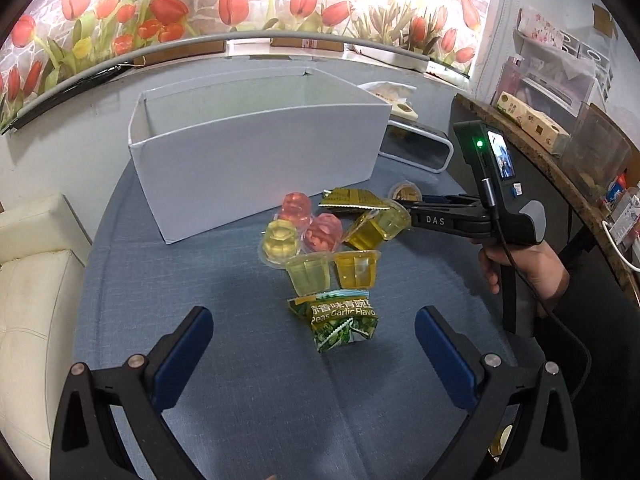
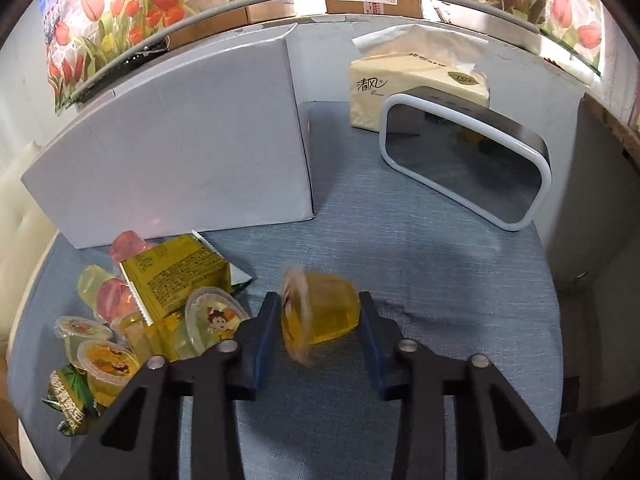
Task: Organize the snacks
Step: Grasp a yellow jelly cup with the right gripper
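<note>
Two claws work over a round surface [image 1: 248,400] covered in blue woven cloth. The right claw [image 2: 320,320] has its blue-padded fingers on either side of an amber jelly cup [image 2: 320,312], a clear plastic tub lying on its side with the foil lid turned left; the cup is blurred, and whether the pads actually press on it cannot be told. The left claw [image 1: 314,344] hangs wide apart above the cloth, holding nothing, with a crinkled green pea packet [image 1: 340,320] lying just beyond its tips. Past the packet sits a tight cluster of jelly cups [image 1: 316,248], faceted and translucent in pink, pale yellow and amber, some upright and some tipped, with a flat gold foil packet [image 1: 352,200] resting against them. Behind the cluster stands a white cardboard box [image 1: 256,168], rectangular and open-topped. To its right lie a glossy dark mirror [image 2: 464,164] with a rounded white frame and a soft yellow tissue pack [image 2: 416,88].
</note>
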`<state>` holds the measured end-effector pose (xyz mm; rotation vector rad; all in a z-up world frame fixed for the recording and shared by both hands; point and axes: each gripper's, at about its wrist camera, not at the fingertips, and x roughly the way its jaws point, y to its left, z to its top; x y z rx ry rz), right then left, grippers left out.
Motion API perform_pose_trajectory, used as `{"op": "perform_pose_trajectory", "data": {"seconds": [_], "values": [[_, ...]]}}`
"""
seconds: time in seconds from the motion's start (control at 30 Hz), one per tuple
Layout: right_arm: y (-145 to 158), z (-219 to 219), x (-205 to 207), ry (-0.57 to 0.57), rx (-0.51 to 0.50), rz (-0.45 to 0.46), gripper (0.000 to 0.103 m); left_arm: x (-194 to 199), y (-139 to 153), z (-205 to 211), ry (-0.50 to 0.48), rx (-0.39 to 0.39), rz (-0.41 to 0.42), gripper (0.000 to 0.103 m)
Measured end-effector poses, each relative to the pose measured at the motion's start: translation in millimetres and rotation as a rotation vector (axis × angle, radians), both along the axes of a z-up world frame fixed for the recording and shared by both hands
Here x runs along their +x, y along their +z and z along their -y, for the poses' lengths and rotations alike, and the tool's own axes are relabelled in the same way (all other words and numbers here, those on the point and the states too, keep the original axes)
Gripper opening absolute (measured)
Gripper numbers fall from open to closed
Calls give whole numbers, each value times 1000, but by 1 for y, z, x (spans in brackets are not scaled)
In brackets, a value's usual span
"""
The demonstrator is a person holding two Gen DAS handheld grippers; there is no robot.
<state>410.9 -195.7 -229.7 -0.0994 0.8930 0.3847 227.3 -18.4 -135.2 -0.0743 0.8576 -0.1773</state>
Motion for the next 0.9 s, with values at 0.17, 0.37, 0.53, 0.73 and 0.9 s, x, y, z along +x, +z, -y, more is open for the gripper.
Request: {"op": "perform_pose_trajectory", "data": {"seconds": [0.17, 0.37, 0.53, 0.73, 0.9], "values": [[4, -3, -7, 13, 8, 21, 38, 5, -2, 1, 9, 2, -2, 103], [18, 3, -25, 12, 8, 51, 38, 18, -3, -9, 73, 3, 11, 103], [33, 7, -50, 20, -7, 82, 38, 45, -13, -22, 141, 7, 1, 103], [54, 16, -94, 38, 20, 121, 38, 74, -32, -23, 182, 34, -15, 102], [63, 24, -120, 49, 45, 130, 38, 96, -49, -13, 146, 61, -51, 102]]}}
